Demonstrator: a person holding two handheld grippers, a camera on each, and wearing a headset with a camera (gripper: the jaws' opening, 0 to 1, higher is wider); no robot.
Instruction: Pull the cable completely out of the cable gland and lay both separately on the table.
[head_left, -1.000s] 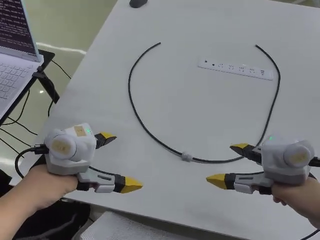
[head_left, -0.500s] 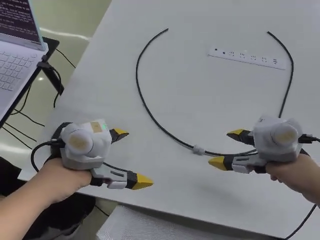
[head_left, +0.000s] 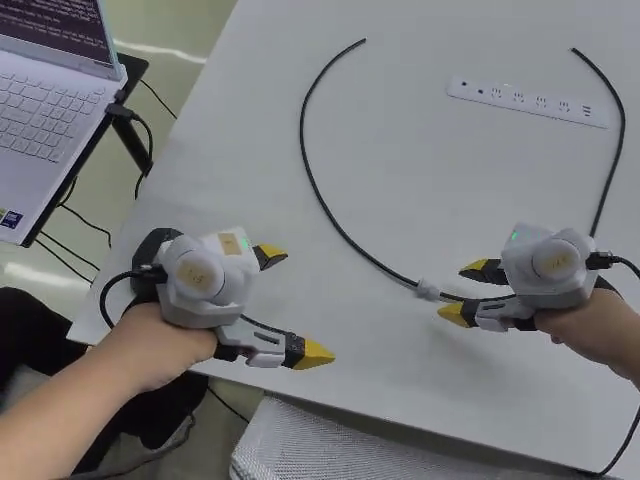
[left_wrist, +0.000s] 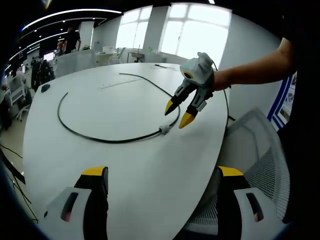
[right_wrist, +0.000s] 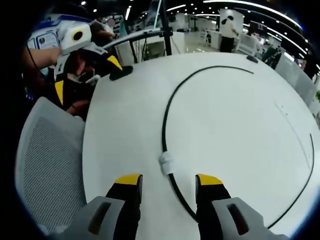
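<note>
- Cable gland (head_left: 428, 291), small and white, sits threaded on the black cable (head_left: 312, 185), down on the white table (head_left: 420, 170) near its front edge.
- From the gland, the cable sweeps away in a big open loop across the tabletop, one arm curving out to the left and the other heading off to the right, both ends lying free on the far side.
- Right gripper (head_left: 460, 290) is right there: jaws apart, yellow tips straddling the cable just behind the gland. In the right gripper view the gland sits just ahead of the tips and the cable runs down between them. Nothing is clamped.
- Left gripper (head_left: 298, 302) hangs well apart from the gland, at the table's near left edge, jaws spread wide and holding nothing.
- Further out, a white power strip (head_left: 527, 103) lies near the cable's right arm.
- An open laptop (head_left: 50, 90) stands off to the left, beside the table.
- A grey mesh chair (head_left: 330, 450) peeks out under the front edge.
</note>
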